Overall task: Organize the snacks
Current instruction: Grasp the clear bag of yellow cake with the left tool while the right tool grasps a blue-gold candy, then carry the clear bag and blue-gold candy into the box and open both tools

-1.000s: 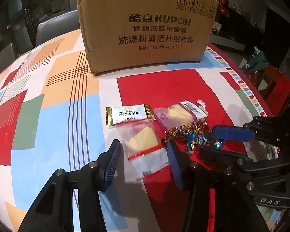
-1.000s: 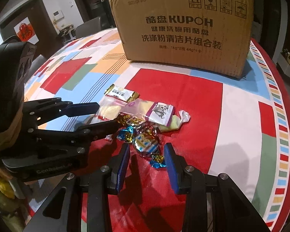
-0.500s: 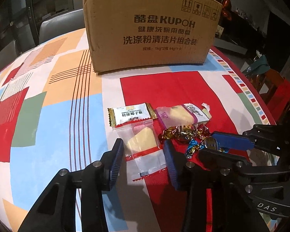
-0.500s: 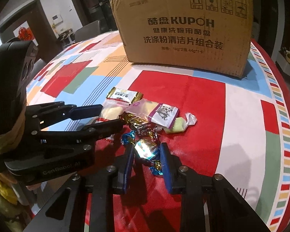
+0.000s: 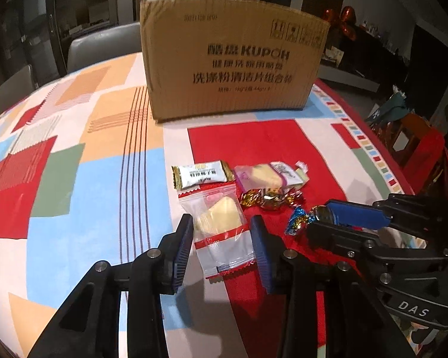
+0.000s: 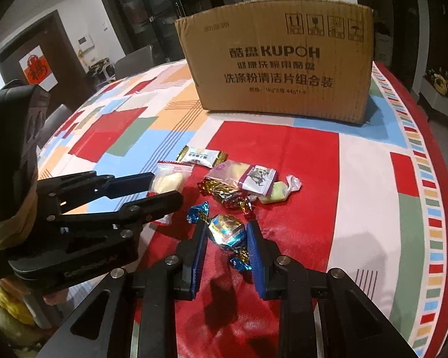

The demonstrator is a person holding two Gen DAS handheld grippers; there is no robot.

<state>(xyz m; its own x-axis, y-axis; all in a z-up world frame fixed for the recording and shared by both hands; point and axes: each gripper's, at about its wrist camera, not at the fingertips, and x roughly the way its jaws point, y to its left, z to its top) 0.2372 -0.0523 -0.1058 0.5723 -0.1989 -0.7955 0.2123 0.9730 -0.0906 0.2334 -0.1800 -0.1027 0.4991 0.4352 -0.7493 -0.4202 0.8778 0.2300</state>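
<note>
Your surface (image 5: 74,208) is a round table under a cloth printed in red, blue, orange, green and white blocks, standing in a dim room with grey chairs (image 5: 104,44) behind it and dark cabinets along the walls. At the far side of the surface stands a cardboard box (image 5: 233,56) printed "KUPOH"; its top edge is visible but its interior is not. The snacks lie in a loose cluster near you, well apart from the box: a white-and-gold candy bar (image 5: 201,174), a purple-ended packet (image 5: 271,174) and a gold foil candy (image 5: 268,198), with nothing between them and the box. Your left tongs (image 5: 221,250) are closing around a clear red-trimmed packet (image 5: 221,232) holding a pale yellow piece; the packet lies between the blue pads (image 5: 182,247), and the pads look close to its edges without clearly pressing on it. Your right tongs (image 6: 227,249) are clenched on a blue-and-gold foil candy (image 6: 225,231), gripping its body with one twisted end sticking out towards the cluster and the other back between the pads.
</note>
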